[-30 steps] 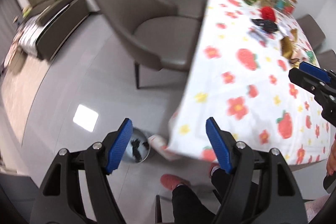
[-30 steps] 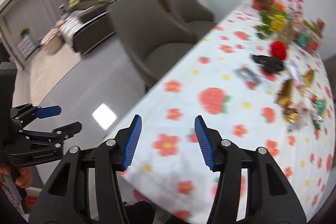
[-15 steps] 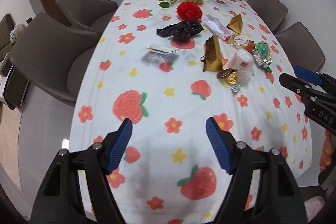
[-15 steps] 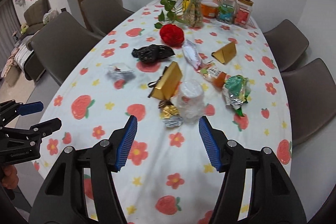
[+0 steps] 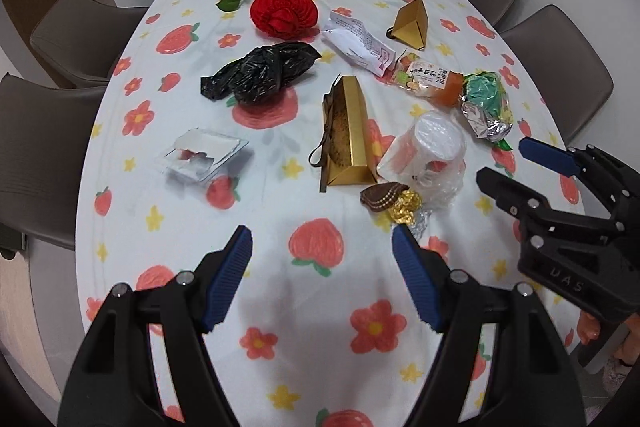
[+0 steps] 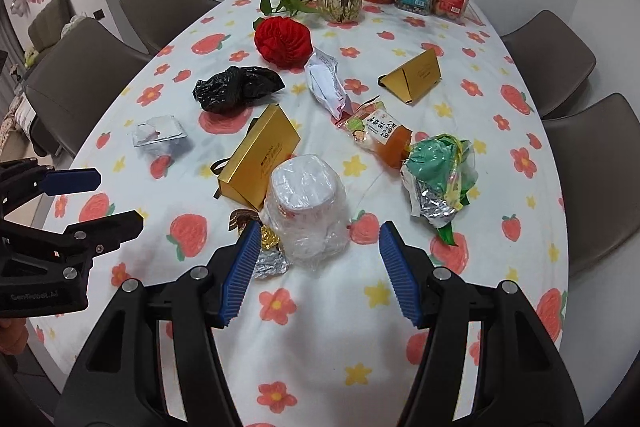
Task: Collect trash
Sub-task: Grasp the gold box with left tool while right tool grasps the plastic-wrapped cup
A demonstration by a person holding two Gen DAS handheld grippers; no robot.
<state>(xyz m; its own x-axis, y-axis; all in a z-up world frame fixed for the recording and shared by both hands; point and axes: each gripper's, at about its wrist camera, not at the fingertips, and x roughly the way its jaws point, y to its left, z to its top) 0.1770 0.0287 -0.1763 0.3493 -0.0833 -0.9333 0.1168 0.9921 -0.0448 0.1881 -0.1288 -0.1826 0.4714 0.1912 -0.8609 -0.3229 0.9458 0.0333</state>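
The right gripper [image 6: 314, 271] hangs over the near end of the surface [image 6: 312, 339], its fingers [image 6: 240, 273] spread and empty; they have just been opening a little wider, with nothing between them. Straight ahead of them, just past the tips, lies the plastic-wrapped stack of cups [image 6: 306, 205], its long axis running roughly along the line the fingers point, its flat end facing away. Crumpled foil wrappers [image 6: 270, 255] sit touching its near left side, beside the left finger. The gold box [image 6: 260, 157] lies just beyond, angled toward the surface's left edge.

The left gripper [image 5: 322, 277] is also spread and holds nothing. It hovers over bare cloth, and the same trash lies ahead and to its right. The clear blister tray [image 5: 202, 159] lies ahead to its left, near the left edge. By my reading the right hand is the nearer to the cups, needing only a short push forward and down.
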